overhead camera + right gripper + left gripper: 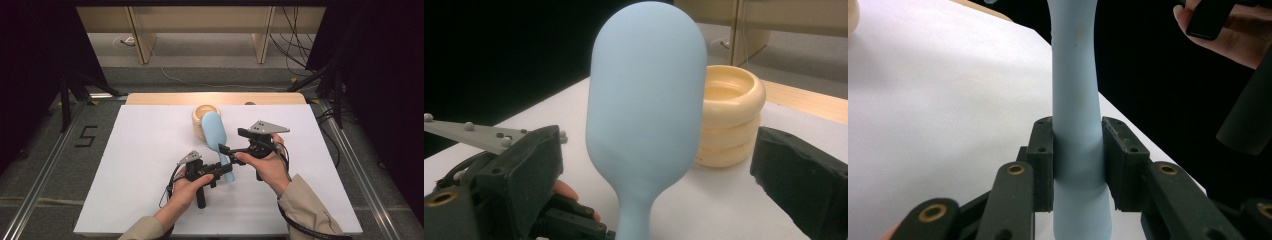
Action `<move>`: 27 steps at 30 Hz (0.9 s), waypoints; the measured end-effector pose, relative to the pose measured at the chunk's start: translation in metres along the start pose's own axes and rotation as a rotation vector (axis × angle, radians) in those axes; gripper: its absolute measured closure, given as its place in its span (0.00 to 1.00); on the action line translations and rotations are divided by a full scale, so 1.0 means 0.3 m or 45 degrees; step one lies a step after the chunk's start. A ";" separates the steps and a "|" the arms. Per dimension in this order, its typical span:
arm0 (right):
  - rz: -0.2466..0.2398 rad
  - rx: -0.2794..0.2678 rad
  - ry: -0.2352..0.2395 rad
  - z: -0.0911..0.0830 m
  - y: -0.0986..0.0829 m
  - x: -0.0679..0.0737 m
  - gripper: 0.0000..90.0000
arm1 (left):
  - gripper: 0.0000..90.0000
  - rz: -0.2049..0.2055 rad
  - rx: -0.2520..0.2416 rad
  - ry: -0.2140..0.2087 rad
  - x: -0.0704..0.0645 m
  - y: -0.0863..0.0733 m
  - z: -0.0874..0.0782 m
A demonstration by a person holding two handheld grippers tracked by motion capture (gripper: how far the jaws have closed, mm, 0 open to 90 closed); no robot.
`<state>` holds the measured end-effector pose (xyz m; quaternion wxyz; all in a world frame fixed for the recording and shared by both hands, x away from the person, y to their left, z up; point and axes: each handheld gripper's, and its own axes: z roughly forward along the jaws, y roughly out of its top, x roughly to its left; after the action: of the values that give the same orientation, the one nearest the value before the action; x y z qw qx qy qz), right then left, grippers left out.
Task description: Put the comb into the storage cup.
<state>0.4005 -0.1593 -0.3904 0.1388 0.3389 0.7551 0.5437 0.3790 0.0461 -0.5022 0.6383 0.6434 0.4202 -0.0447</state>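
Pale-blue hairbrush (218,142), held above the bench (140,165) before the cream ribbed cup (200,120), handle clamped in left gripper (1078,160); right gripper (659,165) open astride its head: risk—thin grip may let it pivot or slip.

You face white tabletop (150,165) on pale wood table, wooden edge (215,98) showing at far side. Grey floor (45,150) around you, "5" (86,136) marked on it at left. Metal rails (45,170) run along both sides. Black curtains (30,60) flank you. Wooden bench legs (142,40) beyond, cables (295,45) trailing at right. Light pools on far table edge.
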 end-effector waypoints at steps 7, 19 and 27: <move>0.000 0.002 -0.011 0.005 0.012 0.000 0.04 | 0.75 -0.003 0.000 -0.001 0.001 -0.001 0.002; -0.020 0.017 -0.041 0.029 0.051 0.002 0.00 | 0.75 -0.002 0.000 -0.008 -0.001 -0.001 0.004; -0.025 0.036 -0.043 0.053 0.081 0.002 0.00 | 0.75 0.001 0.004 -0.004 0.000 -0.003 0.005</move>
<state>0.4182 -0.1431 -0.3739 0.1522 0.3426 0.7635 0.5259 0.3791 0.0446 -0.5030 0.6380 0.6444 0.4191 -0.0460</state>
